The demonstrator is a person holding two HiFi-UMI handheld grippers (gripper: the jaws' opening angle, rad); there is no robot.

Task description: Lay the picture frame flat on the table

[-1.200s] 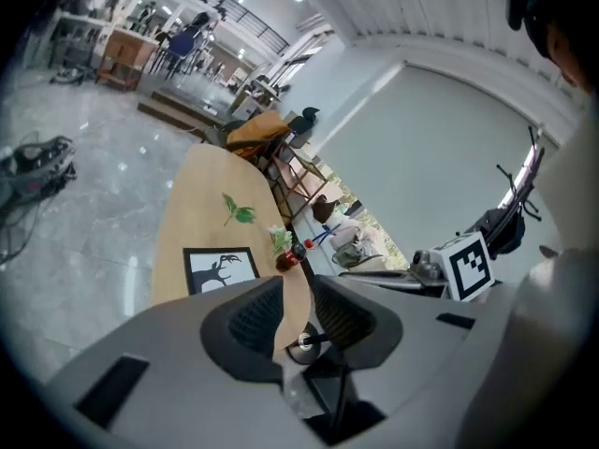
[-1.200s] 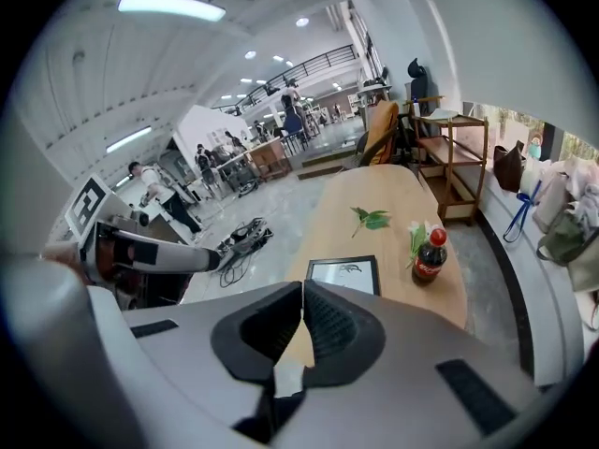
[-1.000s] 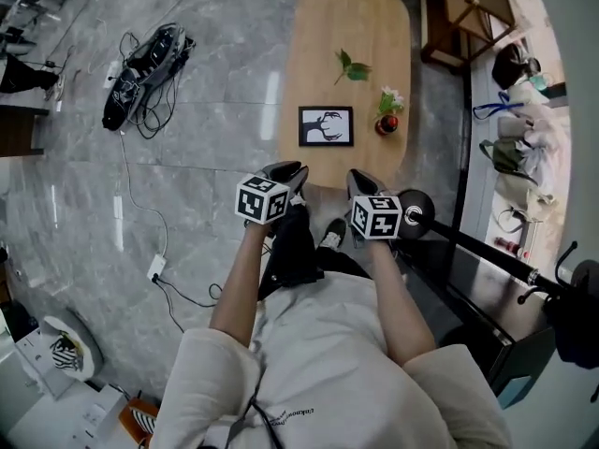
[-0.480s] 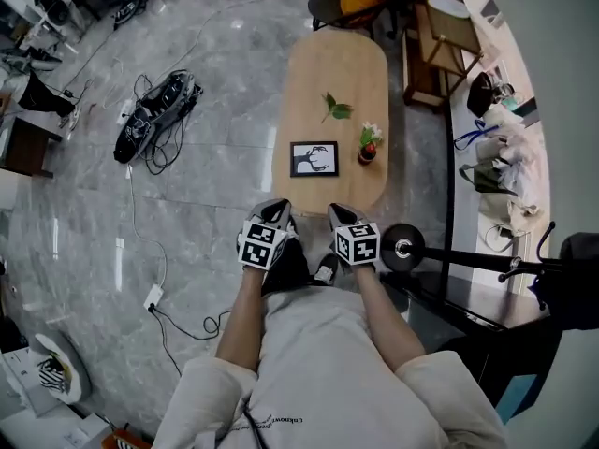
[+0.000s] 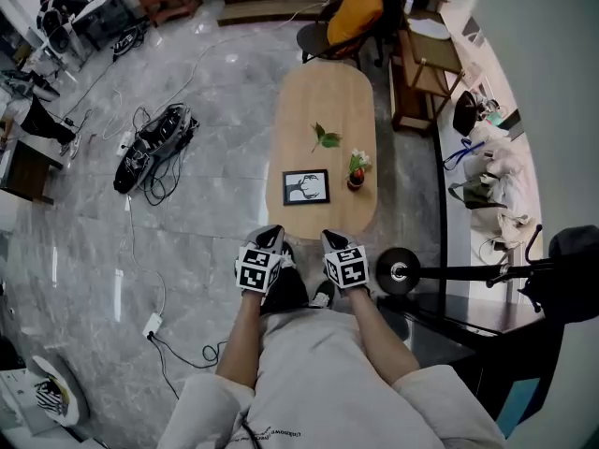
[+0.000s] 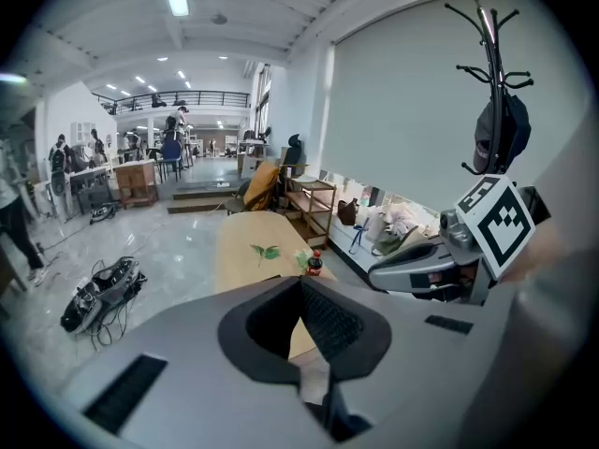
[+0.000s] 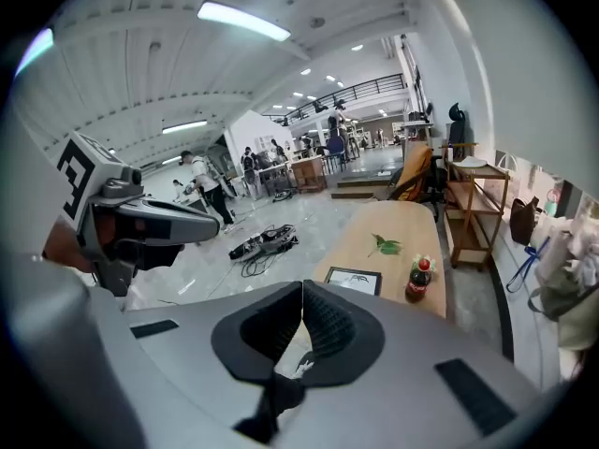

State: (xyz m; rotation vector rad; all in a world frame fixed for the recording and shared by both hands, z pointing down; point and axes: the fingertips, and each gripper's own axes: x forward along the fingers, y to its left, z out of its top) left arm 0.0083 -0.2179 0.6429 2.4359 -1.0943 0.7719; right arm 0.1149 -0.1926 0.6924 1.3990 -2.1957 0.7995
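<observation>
A person (image 5: 318, 382) stands on a grey floor (image 5: 206, 223) and looks down at a long wooden table (image 5: 323, 101). The person holds one gripper in each hand, close to the body. Both grippers are over the floor, just before the near end of the table. They do not touch anything on it.

The left gripper (image 5: 270, 237) has nothing in it. Its two black fingers (image 6: 332, 324) are pressed together, with no gap between them. The right gripper (image 5: 332, 239) is the same. Its fingers (image 7: 328, 324) are closed tight on each other and hold nothing. The two grippers are side by side, near each other.

The picture frame (image 5: 306, 186) lies flat on the table, near the end closest to the person. Its picture faces up. It is black around the edge, with a white inside and a dark drawing on it. In the right gripper view the frame (image 7: 354, 280) also lies flat on the wood, well apart from the fingers.

Just to the right of the frame stands a little dark bottle (image 5: 356, 178) with a red top and small flowers by it. Further along the table lies a green leaf (image 5: 324, 137).

On the floor to the left is a black heap of wires (image 5: 150, 148). At the far end of the table is a chair (image 5: 351, 17) with something orange on it. A wooden shelf (image 5: 426, 64) stands to the right of the table.
</observation>
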